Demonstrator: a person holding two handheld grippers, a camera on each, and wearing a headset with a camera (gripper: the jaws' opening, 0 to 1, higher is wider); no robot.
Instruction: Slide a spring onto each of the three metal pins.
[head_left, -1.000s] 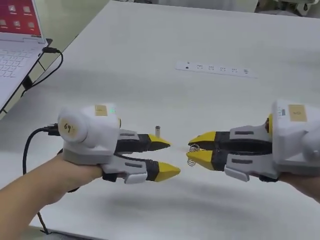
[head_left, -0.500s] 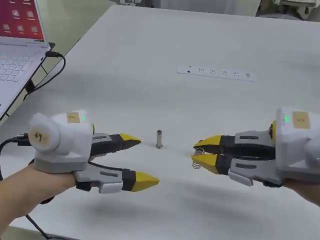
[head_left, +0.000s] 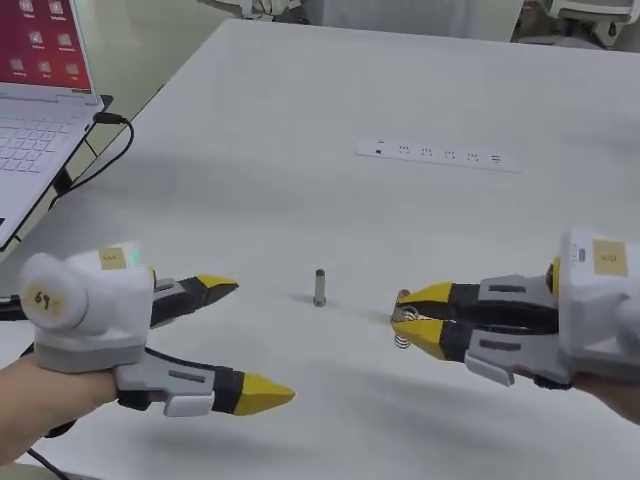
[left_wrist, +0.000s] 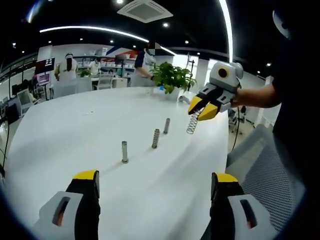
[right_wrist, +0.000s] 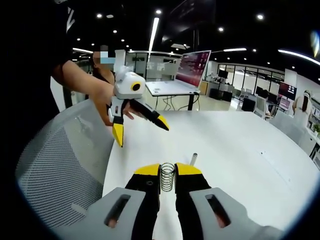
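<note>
A bare metal pin (head_left: 320, 287) stands upright on the white table (head_left: 300, 120), between the two grippers. My right gripper (head_left: 405, 322) is shut on a small spring (head_left: 401, 333), a short way right of that pin. In the right gripper view the spring (right_wrist: 167, 176) stands between the closed yellow tips, with the pin (right_wrist: 194, 158) just beyond. My left gripper (head_left: 254, 340) is open wide and holds nothing, left of the pin. The left gripper view shows the bare pin (left_wrist: 124, 151) and two pins behind it, each carrying a spring (left_wrist: 156, 138) (left_wrist: 166, 125).
An open laptop (head_left: 40, 90) sits at the far left with a black cable (head_left: 90, 165) running off the table edge. A white power strip (head_left: 440, 155) lies farther back. A mesh chair (right_wrist: 60, 165) stands by the near edge.
My left gripper has drawn back to the left, away from the pin, and its jaws have spread wider. The right gripper stays shut on the spring, roughly in place.
</note>
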